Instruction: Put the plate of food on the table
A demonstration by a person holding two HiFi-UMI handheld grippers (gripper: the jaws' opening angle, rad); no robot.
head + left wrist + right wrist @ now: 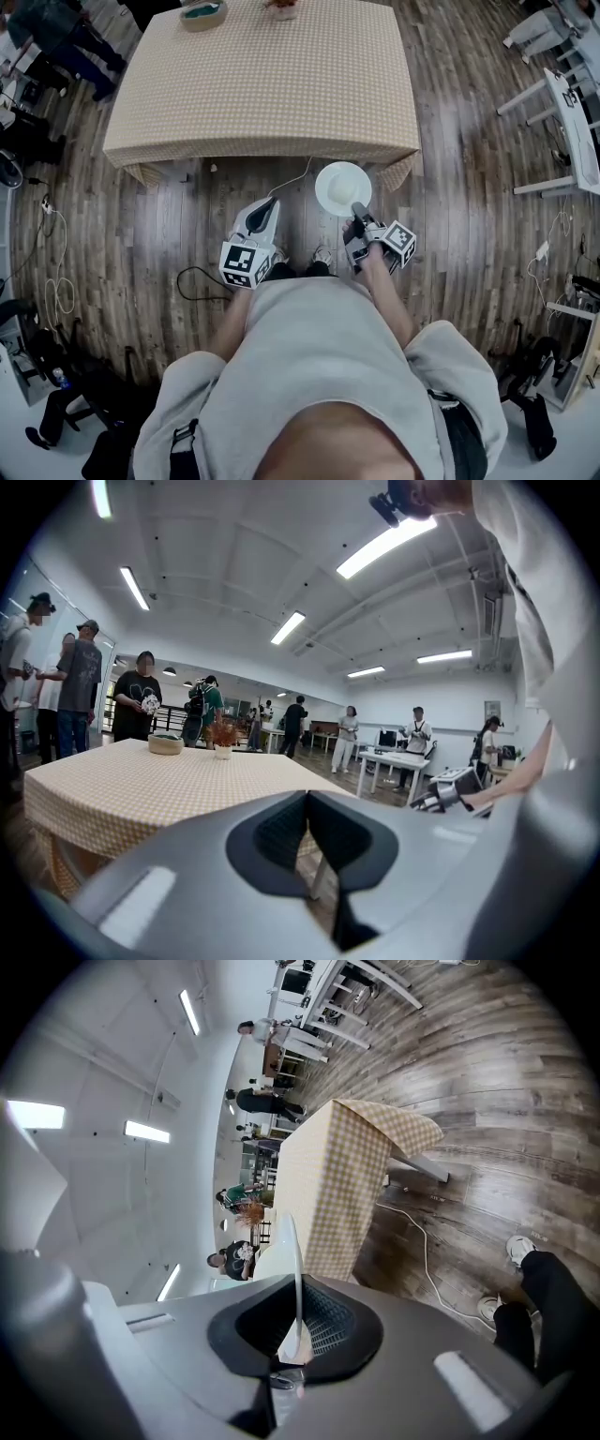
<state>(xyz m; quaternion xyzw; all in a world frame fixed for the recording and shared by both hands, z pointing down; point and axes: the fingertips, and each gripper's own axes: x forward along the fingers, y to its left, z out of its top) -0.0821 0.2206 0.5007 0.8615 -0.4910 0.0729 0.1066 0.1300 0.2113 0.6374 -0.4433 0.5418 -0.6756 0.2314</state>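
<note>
**Right gripper.** The right gripper is closed on the near rim of the white plate. In the right gripper view the plate runs edge-on between the two dark pads, which press on it from either side. The gripper is rolled, so floor and table appear turned sideways in that view.

**Plate.** The plate is held in the air over the wood floor, just short of the near edge of the table and close to its right-hand corner. It is not on the table. What lies on the plate cannot be made out.

**Left gripper.** The left gripper has its jaws together with nothing between them; in the left gripper view the pads meet along a single seam. It is held beside the right gripper, near the table's front edge, and points at the table.

**Table.** A checked cloth covers the table top and hangs over its sides. A bowl and a small potted plant stand at the far edge.

**Surroundings.** A white cable runs across the floor from under the table. Several people stand beyond the table.
</note>
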